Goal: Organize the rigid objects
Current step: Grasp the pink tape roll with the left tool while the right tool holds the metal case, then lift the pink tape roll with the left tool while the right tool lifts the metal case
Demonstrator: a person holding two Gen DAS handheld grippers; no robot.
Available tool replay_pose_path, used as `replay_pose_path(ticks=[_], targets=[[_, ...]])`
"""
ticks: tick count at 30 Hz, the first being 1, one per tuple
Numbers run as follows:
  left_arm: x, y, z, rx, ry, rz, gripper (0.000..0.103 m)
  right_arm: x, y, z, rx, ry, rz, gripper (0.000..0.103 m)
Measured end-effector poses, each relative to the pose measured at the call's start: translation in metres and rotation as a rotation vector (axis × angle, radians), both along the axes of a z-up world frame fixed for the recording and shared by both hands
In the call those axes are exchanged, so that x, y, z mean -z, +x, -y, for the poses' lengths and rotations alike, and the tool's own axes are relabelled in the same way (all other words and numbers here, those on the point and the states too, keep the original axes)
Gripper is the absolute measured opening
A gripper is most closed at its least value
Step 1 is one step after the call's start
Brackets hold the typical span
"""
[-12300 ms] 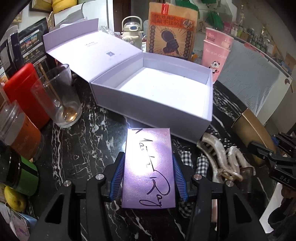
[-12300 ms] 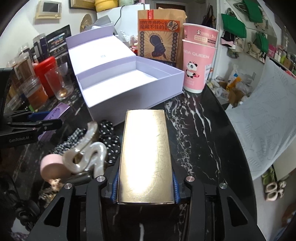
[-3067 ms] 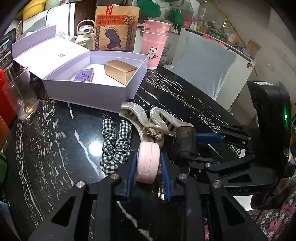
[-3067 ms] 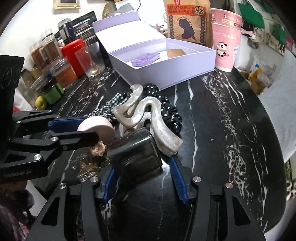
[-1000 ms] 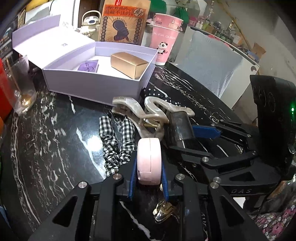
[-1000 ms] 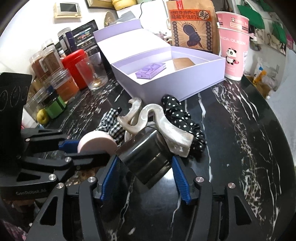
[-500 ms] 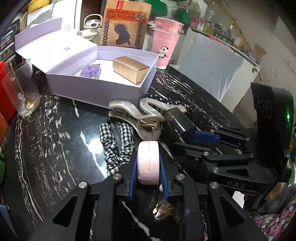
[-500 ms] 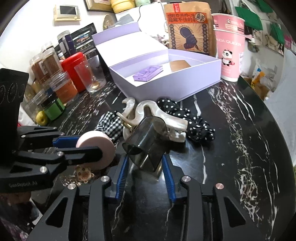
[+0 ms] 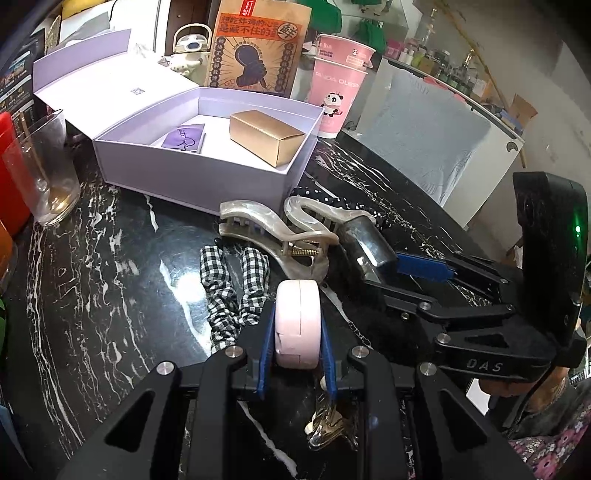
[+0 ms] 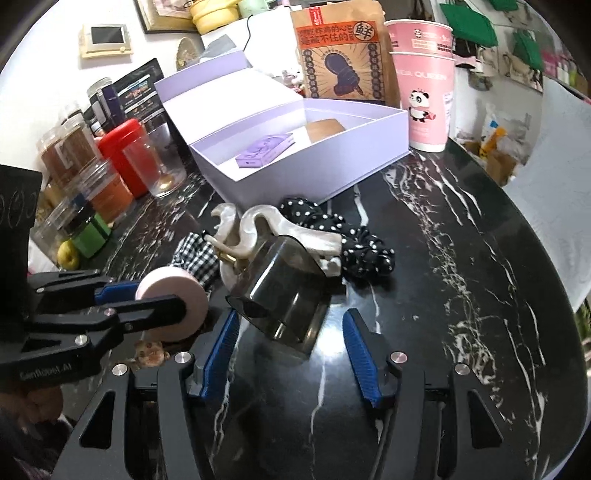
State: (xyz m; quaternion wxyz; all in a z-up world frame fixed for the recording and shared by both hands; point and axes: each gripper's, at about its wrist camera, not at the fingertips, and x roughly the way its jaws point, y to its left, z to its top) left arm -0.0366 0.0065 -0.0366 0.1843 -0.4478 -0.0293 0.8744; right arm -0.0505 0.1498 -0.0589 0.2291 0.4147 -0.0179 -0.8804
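Pink compact (image 9: pixel 297 325): clamped on edge in left tongs (image 9: pixel 297 345)
Right tongs (image 10: pixel 291 343): opening, smoky box (image 10: pixel 284 291) between, untouched

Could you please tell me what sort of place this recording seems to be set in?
Probably a small shop or a lived-in home corner: a black marble-patterned tabletop crowded with lidded food jars, pink panda-print paper cups, and green bags hanging on the wall behind.
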Motion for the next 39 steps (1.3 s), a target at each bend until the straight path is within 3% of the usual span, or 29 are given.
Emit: replay_pose_path(ticks=[12, 16, 21, 39], targets=[[0.000, -0.001, 0.002, 0.002, 0.006, 0.003, 0.022, 0.000, -0.016, 0.019, -0.050, 0.043, -0.041, 0.059], [0.000, -0.001, 0.002, 0.003, 0.002, -0.009, 0.022, 0.003, -0.018, 0.017, -0.042, 0.036, -0.035, 0.046], [-0.004, 0.002, -0.001, 0.019, -0.011, -0.033, 0.022, 0.000, -0.014, 0.012, -0.040, 0.018, -0.037, 0.040], [-0.030, -0.001, 0.004, -0.010, -0.008, -0.056, 0.022, -0.028, 0.008, 0.001, -0.040, -0.054, -0.027, 0.038]])
